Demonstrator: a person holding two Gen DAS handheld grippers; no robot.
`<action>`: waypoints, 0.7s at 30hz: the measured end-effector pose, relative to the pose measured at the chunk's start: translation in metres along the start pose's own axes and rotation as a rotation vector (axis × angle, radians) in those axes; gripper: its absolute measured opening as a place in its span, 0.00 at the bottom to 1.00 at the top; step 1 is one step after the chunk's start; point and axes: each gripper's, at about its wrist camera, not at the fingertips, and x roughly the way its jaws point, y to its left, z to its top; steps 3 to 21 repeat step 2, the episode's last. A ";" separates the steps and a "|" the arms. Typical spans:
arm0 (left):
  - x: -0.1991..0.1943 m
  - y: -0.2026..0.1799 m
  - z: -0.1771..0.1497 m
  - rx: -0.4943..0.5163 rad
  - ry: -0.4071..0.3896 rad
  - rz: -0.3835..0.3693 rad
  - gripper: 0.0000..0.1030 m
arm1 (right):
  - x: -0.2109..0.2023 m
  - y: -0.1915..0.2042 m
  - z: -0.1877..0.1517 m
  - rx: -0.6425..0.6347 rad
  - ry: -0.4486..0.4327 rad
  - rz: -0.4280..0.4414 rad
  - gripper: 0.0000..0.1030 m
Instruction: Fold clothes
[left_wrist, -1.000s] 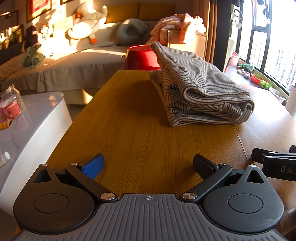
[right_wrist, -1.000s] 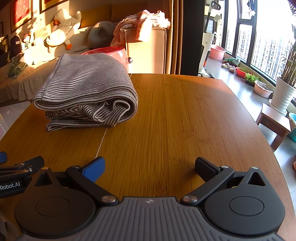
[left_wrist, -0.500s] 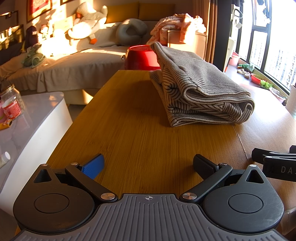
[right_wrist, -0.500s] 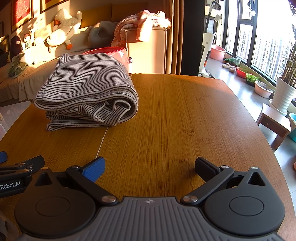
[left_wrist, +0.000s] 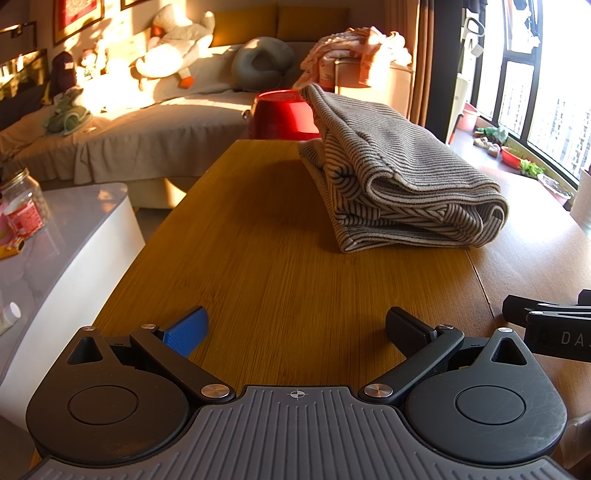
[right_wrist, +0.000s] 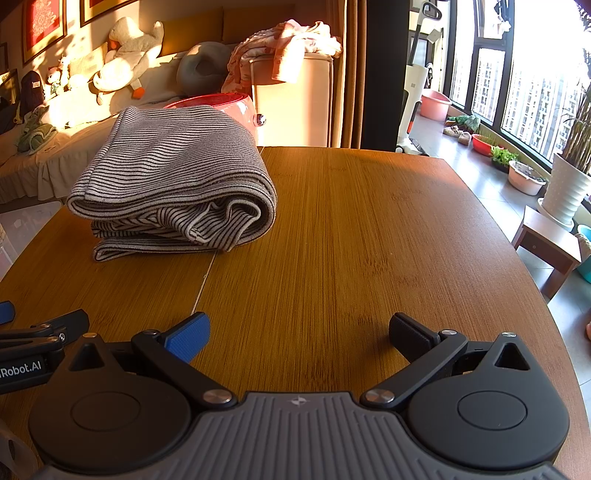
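1. Your left gripper (left_wrist: 295, 326) is low above the wooden table (left_wrist: 280, 266), at its near edge. The jaws stand wide apart and nothing is between them. One fingertip has a blue pad (left_wrist: 186, 330), the other one is black.

2. Your right gripper (right_wrist: 299, 330) is also low above the near part of the table (right_wrist: 351, 240). It is spread wide too and holds nothing. The blue pad (right_wrist: 188, 336) is on its left side.

3. The two tools are just beside each other. In the left wrist view the right gripper (left_wrist: 546, 321) shows at the right edge. In the right wrist view a part of the left gripper (right_wrist: 37, 339) shows at the left edge.

4. The striped garment (left_wrist: 399, 184) lies on the table, already folded into a thick bundle of several layers. It is grey-beige with thin dark stripes. It sits ahead of both grippers, well apart from them, to the right of the left one and to the left of the right one (right_wrist: 173, 188).

5. The rolled, rounded edge of the bundle faces toward you, and the bottom layer sticks out a little at the near side.

6. Behind the garment, beyond the far edge of the table, you see a red basin (left_wrist: 284, 116). Further back is a sofa (left_wrist: 147, 125) with a plush goose (left_wrist: 173, 46) on it.

7. A pile of pink clothes (right_wrist: 284, 40) lies on top of a white cabinet (right_wrist: 291, 103) behind the table.
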 end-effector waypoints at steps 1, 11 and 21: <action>0.000 0.000 0.000 0.000 0.000 0.001 1.00 | 0.000 0.000 0.000 0.000 0.000 0.000 1.00; 0.000 0.000 0.000 0.000 0.000 0.002 1.00 | 0.000 0.000 0.000 0.000 0.000 0.000 1.00; 0.000 0.000 0.000 0.000 0.000 0.002 1.00 | 0.000 0.000 0.000 0.000 0.000 0.000 1.00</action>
